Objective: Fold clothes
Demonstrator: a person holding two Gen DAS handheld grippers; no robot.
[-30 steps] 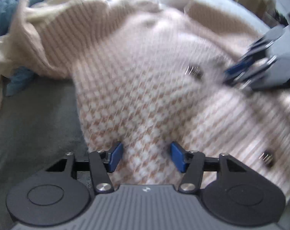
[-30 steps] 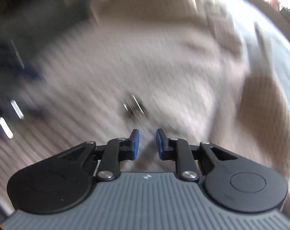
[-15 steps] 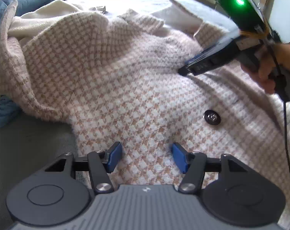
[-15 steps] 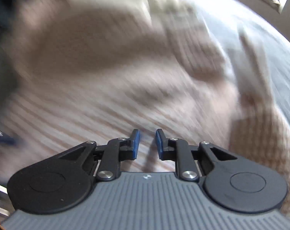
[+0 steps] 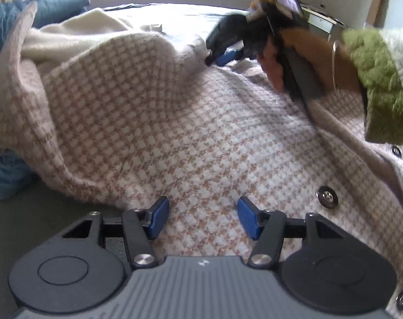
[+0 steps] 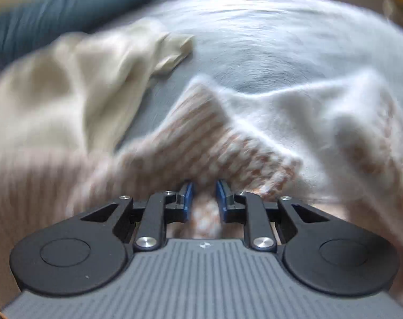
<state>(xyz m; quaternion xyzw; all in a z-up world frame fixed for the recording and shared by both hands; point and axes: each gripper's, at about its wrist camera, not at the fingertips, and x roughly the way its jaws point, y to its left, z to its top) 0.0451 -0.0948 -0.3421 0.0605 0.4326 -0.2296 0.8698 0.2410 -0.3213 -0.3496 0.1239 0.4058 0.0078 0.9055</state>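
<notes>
The bed (image 5: 174,10) carries it all, and across it sprawls the checked cardigan (image 5: 190,122), pink-and-white, spread wide right under the left tongs. Behind it a cream garment (image 6: 76,79) is bunched beside a blue pillow (image 5: 4,24). A second ago the right tongs (image 6: 203,195) were skimming low over the cardigan's middle by the buttons; now they've travelled up to its far edge, and their blue pads (image 6: 188,196) are pinched in on a fold of the checked knit, a strip of it running back between them. The left tongs (image 5: 200,218) haven't budged: still gaping wide, pads apart over the fabric, gripping nothing. A dark button (image 5: 326,197) sits just right of them.
</notes>
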